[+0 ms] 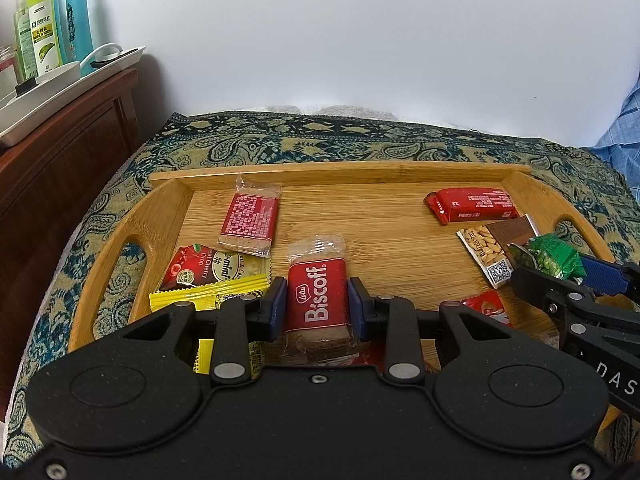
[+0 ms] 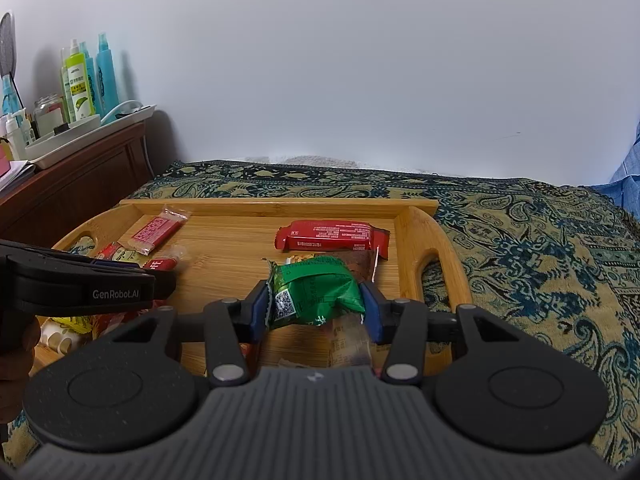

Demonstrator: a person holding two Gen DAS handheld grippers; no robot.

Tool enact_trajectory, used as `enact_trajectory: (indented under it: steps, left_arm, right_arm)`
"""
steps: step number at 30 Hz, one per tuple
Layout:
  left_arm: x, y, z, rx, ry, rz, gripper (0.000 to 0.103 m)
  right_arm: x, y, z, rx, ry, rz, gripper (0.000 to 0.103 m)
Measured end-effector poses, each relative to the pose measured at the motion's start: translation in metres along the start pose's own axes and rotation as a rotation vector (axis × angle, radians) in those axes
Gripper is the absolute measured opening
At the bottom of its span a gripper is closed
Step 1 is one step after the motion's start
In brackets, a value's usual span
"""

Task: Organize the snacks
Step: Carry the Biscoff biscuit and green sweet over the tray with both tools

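My left gripper point(image 1: 317, 304) is shut on a red Biscoff biscuit pack point(image 1: 318, 298) and holds it over the near part of a bamboo tray point(image 1: 340, 172). My right gripper point(image 2: 316, 306) is shut on a green snack packet point(image 2: 316, 294), over the tray's right side; it also shows in the left wrist view point(image 1: 554, 258). On the tray lie a second biscuit pack point(image 1: 250, 220), a red bar point(image 1: 472, 204), a peanut bar point(image 1: 492, 248), a cherry drop packet point(image 1: 200, 268) and a yellow sachet point(image 1: 208, 296).
The tray point(image 2: 412, 236) rests on a paisley cloth point(image 2: 540, 248). A dark wooden cabinet point(image 1: 60, 152) stands at the left, with a white tray point(image 1: 48, 96) of bottles point(image 1: 44, 36) on top. A white wall is behind. Blue fabric point(image 1: 624, 128) is at the far right.
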State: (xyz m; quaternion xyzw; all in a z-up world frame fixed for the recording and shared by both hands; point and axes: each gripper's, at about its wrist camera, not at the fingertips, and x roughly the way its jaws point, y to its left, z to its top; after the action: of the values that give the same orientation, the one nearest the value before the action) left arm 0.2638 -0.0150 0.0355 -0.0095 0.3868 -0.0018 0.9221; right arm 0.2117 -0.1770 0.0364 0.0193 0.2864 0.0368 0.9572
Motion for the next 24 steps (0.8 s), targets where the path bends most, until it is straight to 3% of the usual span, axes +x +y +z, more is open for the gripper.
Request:
enact_trajectory:
  steps: [24]
  left_arm:
    - [-0.0015,-0.0016,-0.0001,0.008,0.0,-0.002,0.032]
  right_arm:
    - [0.0002,0.0003,-0.0001,0.001,-0.002,0.008,0.058]
